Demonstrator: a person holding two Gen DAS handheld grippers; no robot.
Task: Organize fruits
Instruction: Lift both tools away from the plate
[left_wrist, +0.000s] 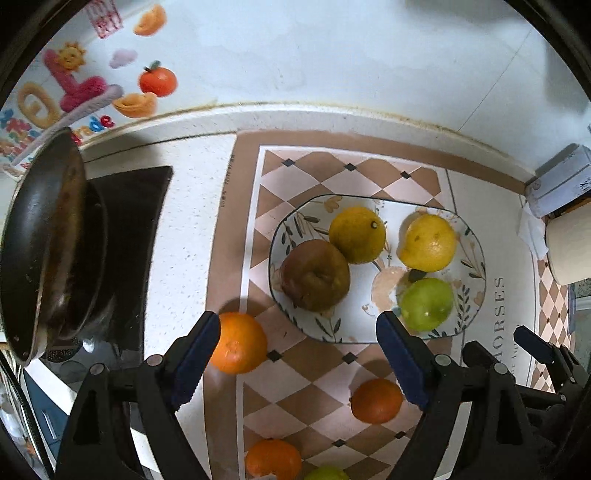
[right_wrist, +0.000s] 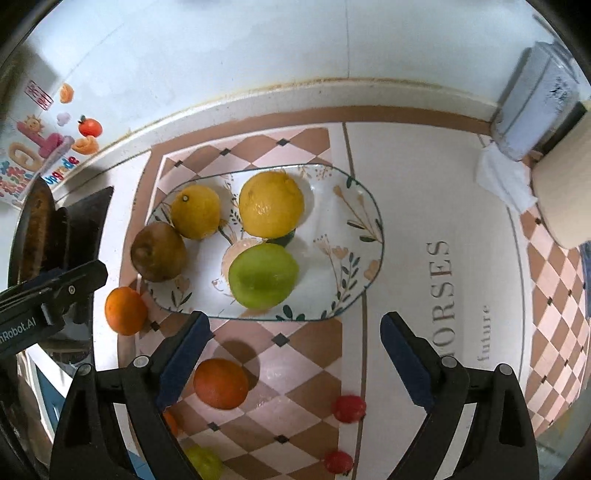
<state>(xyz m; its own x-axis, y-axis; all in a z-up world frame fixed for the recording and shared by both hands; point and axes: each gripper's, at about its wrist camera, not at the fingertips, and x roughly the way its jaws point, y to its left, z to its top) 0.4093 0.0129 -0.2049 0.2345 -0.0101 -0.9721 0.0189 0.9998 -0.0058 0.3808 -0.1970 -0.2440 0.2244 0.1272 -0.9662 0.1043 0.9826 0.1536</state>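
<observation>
- On the plate (right_wrist: 364, 206), in the middle of the checked mat (right_wrist: 306, 354), lie four fruits: two yellow citrus (right_wrist: 271, 205) (right_wrist: 195, 211), a green fruit (right_wrist: 263, 276) and a brown fruit (right_wrist: 158, 251).
- The brown fruit touches the smaller yellow one at the plate's left end; the green fruit lies just in front of the larger yellow one.
- Off the plate, on the mat, one orange (left_wrist: 239, 342) lies near the plate's left front edge and another (right_wrist: 221, 383) lies nearer the cameras.
- At the near edge show a third orange (left_wrist: 272, 459), a yellow-green fruit (right_wrist: 204, 461) and two small red fruits (right_wrist: 349, 408) (right_wrist: 338, 461).
- The left gripper (left_wrist: 297, 363) hangs wide open and empty, its left finger just beside the first orange.
- The right gripper (right_wrist: 293, 360) is also wide open and holds nothing, its left finger close to the second orange.
- On the desk (left_wrist: 192, 236), to the left, a dark pan (left_wrist: 48, 240) sits on a black stove (left_wrist: 129, 229).
</observation>
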